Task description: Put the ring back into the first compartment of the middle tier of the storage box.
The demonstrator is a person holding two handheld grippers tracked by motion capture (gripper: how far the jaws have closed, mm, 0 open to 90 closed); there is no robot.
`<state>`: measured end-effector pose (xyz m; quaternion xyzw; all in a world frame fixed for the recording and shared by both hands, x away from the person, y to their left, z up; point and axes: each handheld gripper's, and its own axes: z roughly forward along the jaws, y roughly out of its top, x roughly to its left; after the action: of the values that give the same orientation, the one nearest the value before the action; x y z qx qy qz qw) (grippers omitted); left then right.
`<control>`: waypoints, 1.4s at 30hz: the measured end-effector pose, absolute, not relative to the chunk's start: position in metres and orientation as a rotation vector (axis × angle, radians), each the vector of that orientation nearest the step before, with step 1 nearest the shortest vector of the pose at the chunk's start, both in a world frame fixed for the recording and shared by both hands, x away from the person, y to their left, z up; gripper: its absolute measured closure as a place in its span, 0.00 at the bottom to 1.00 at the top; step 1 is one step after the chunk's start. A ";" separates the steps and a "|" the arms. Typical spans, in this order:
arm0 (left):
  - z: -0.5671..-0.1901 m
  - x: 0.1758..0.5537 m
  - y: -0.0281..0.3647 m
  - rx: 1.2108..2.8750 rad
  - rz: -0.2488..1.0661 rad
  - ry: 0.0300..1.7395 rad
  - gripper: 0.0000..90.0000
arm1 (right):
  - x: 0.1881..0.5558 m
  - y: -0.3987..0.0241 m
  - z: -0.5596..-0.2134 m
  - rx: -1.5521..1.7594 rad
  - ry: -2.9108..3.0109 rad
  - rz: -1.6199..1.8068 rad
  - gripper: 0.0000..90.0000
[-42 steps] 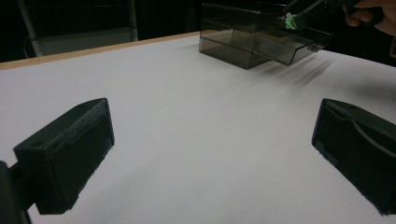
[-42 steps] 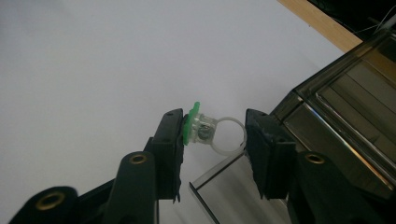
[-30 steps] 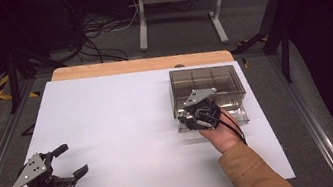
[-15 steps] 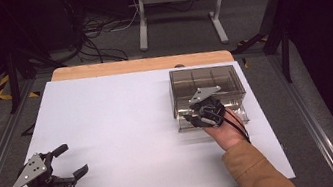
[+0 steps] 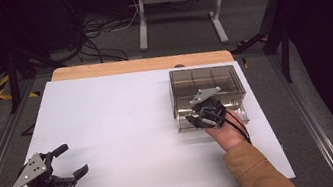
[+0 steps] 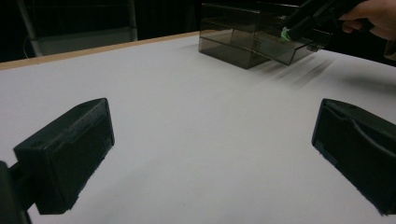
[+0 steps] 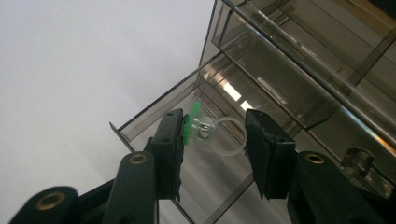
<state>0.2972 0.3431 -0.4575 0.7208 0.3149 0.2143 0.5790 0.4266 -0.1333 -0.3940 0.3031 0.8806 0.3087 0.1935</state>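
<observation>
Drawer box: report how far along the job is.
Done: the bottom drawer of the smoky drawer box stands pulled out. In hand: the right gripper holds a clear ring with a green tab over that drawer. Left: release the ring and, likely, shut the drawer. The left gripper rests open, apart.

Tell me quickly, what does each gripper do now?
Left gripper: open, holding nothing, above the table.
Right gripper: closed on a small clear ring with a green tab, over the open drawer.

High view above the near edge, both gripper views low, all sharing the drawer box (image 5: 206, 87) (smoky plastic).
</observation>
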 end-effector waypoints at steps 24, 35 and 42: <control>-0.458 0.297 0.343 1.683 0.498 0.740 0.00 | 0.433 -0.127 -0.413 0.873 2.526 0.824 0.64; -0.458 0.298 0.343 1.685 0.504 0.736 0.00 | 0.429 -0.129 -0.403 0.863 2.500 0.877 0.59; -0.457 0.297 0.343 1.686 0.504 0.740 0.00 | 0.421 -0.133 -0.390 0.844 2.480 0.900 0.88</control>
<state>0.2973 0.3430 -0.4575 0.7208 0.3162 0.2153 0.5781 0.4212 -0.1327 -0.3901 0.2994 0.8799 0.3194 0.1845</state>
